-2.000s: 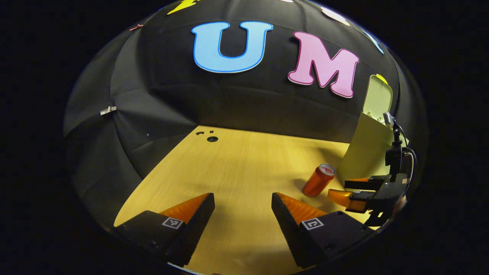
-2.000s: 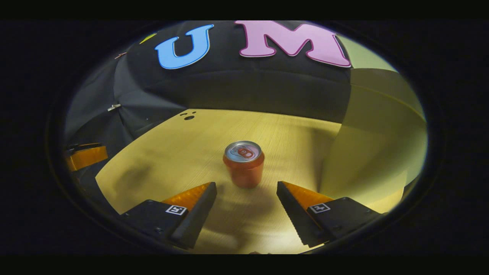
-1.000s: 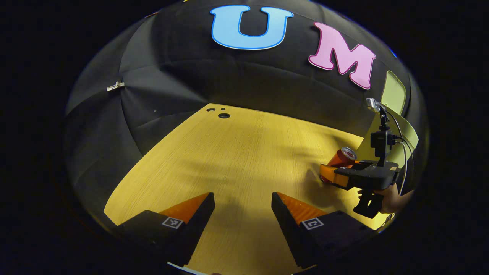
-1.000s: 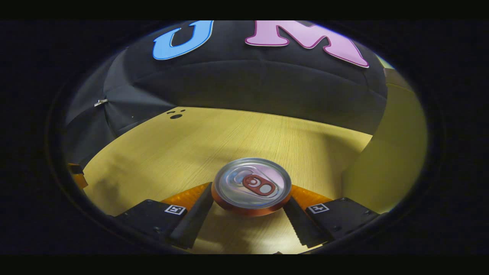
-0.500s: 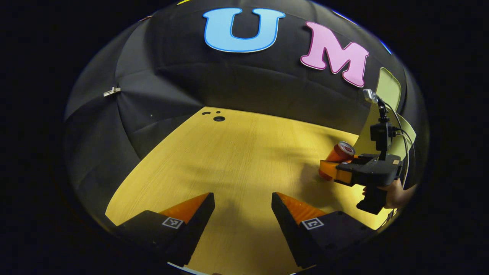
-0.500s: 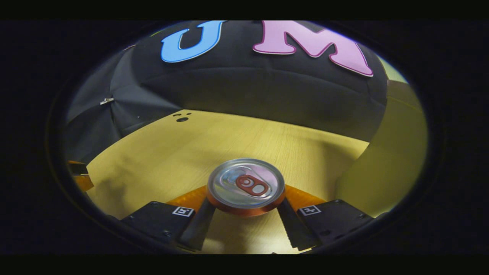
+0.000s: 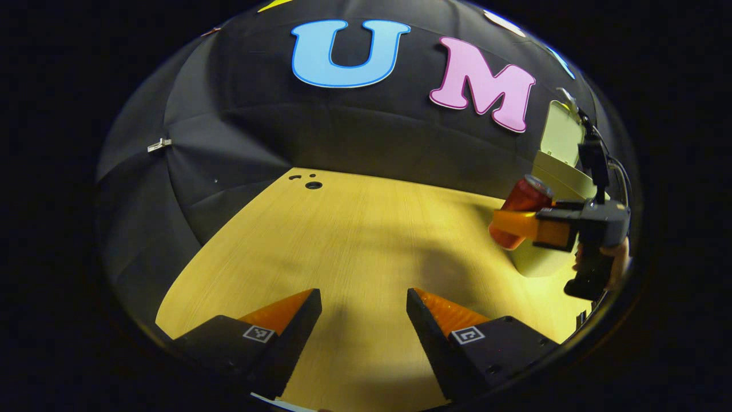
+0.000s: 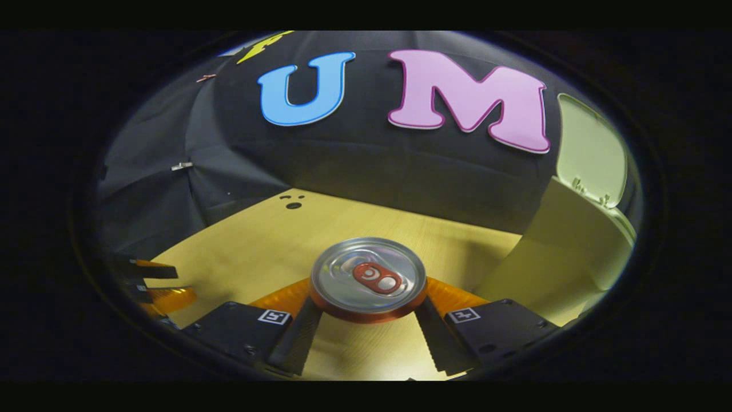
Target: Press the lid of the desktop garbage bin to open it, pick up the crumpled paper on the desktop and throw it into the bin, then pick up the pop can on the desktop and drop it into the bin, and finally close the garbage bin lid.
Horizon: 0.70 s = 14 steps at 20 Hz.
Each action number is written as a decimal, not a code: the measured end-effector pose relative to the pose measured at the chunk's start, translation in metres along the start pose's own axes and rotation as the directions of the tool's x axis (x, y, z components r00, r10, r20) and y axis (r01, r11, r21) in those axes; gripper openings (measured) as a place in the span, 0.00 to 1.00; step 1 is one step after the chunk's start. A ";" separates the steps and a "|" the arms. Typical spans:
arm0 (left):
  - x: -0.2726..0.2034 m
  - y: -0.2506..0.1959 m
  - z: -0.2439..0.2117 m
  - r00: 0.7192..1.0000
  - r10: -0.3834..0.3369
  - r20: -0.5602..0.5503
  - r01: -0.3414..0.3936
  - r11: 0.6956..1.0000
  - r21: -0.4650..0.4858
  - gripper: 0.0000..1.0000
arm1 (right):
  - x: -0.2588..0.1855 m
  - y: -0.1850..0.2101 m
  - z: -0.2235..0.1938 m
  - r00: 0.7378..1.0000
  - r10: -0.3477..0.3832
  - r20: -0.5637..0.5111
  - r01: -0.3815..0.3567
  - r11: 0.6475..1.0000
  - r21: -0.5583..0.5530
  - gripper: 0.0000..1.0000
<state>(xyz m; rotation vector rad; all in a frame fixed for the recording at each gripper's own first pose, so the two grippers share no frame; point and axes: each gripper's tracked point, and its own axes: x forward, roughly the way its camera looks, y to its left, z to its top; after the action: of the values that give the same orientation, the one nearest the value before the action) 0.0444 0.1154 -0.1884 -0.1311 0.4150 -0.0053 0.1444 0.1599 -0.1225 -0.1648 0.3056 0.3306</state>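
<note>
Pop can [image 8: 368, 280]: orange-red body, silver top, red tab. Garbage bin [image 8: 572, 246] and its raised lid [image 8: 589, 151]: pale yellow-green. Tabletop [image 7: 354, 240]: light yellow wood grain. Booth wall [image 7: 354, 143]: black cloth.

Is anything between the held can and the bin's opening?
Nothing visible. The right gripper holds the pop can off the desk, beside the bin. Its lid stands raised, and no object shows between can and bin.
</note>
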 end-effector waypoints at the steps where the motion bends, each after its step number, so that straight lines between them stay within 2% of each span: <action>1: -0.001 -0.002 -0.002 1.000 -0.007 -0.005 0.007 1.000 0.003 0.96 | -0.010 -0.001 0.013 1.000 -0.001 0.022 0.001 1.000 0.000 0.84; 8: 0.000 -0.019 0.004 0.998 -0.056 0.007 0.056 0.998 0.012 0.96 | -0.063 -0.029 0.083 0.992 -0.034 0.119 0.028 0.998 0.048 0.84; 10: -0.001 -0.024 0.007 0.998 -0.066 0.012 0.066 0.997 0.028 0.96 | -0.075 -0.043 0.100 0.987 -0.057 0.149 0.047 0.997 0.069 0.83; 11: -0.001 -0.028 0.008 0.998 -0.066 0.012 0.065 0.997 0.034 0.92 | -0.083 -0.052 0.108 0.984 -0.074 0.164 0.063 0.995 0.073 0.83; 12: 0.000 -0.031 0.009 0.997 -0.075 0.012 0.074 0.996 0.044 0.96 | -0.089 -0.060 0.112 0.981 -0.090 0.174 0.077 0.994 0.079 0.83; 14: -0.001 -0.041 0.010 0.995 -0.101 0.014 0.100 0.993 0.063 0.96 | -0.102 -0.077 0.122 0.972 -0.125 0.200 0.109 0.990 0.088 0.83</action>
<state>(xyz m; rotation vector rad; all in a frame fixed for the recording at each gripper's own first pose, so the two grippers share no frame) 0.0483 0.0764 -0.1733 -0.0907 0.3906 -0.1158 0.1114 0.0831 0.0336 -0.0721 0.1033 0.2161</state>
